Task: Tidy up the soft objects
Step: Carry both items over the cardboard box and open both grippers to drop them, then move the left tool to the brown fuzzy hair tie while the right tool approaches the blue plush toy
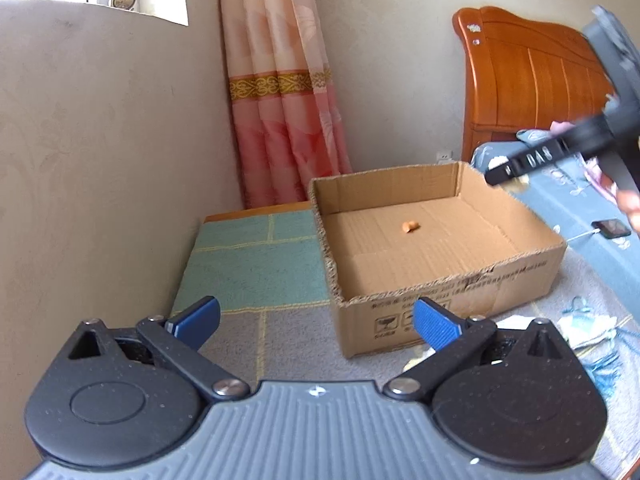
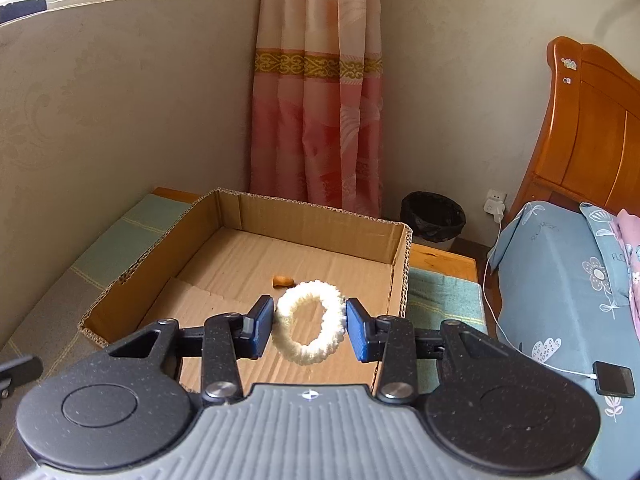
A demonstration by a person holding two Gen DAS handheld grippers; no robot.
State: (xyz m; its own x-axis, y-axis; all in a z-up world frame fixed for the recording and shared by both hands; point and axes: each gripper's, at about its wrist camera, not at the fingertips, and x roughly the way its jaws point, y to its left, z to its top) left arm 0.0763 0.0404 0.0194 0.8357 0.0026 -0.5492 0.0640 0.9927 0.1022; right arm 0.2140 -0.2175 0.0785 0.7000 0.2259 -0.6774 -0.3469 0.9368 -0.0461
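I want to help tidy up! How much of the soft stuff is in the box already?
Just begun. The cardboard box holds only one small orange piece. The right claw grips a fluffy white ring over the box, ready to drop. The left claw is open and empty. Some cloth things beside the box still wait.

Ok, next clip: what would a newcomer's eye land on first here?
First the fluffy white ring, pinched between the blue pads of the right gripper and held over the open cardboard box. Inside the box lies only a small orange piece near the middle of its floor. The left gripper stands wide open with nothing in it, in front of the box's near corner.
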